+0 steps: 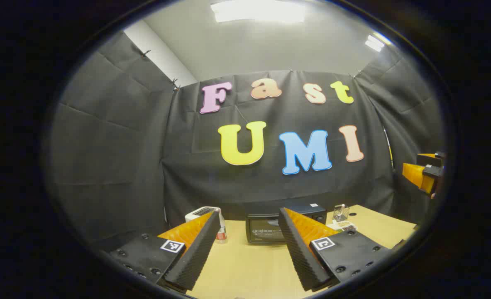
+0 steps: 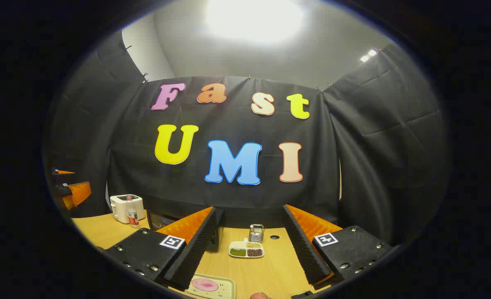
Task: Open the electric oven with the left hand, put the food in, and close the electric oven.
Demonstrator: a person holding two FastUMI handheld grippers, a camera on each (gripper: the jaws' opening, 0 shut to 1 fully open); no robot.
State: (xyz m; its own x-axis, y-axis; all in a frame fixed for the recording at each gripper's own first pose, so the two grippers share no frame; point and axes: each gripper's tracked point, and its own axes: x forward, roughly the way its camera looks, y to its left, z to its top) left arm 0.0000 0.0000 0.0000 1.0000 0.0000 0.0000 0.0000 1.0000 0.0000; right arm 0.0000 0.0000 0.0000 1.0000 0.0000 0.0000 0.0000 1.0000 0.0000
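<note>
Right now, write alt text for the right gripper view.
The right tongs hang open above a wooden table, framing a divided dish of grains and a small metal rack. Below lies a tray with pink food; a white toaster stands far left.

Bare table [image 1: 245, 265] fronts the oven [image 1: 270, 228]; bottle [image 1: 221, 232] seemingly beside.

Each claw has two black base plates studded with round screws and marked with a small square black-and-white tag. From the plates rise wedge-shaped orange fingers faced with black ribbed pads, as on the left claw [image 1: 248, 245] and the right claw [image 2: 249, 245].
</note>
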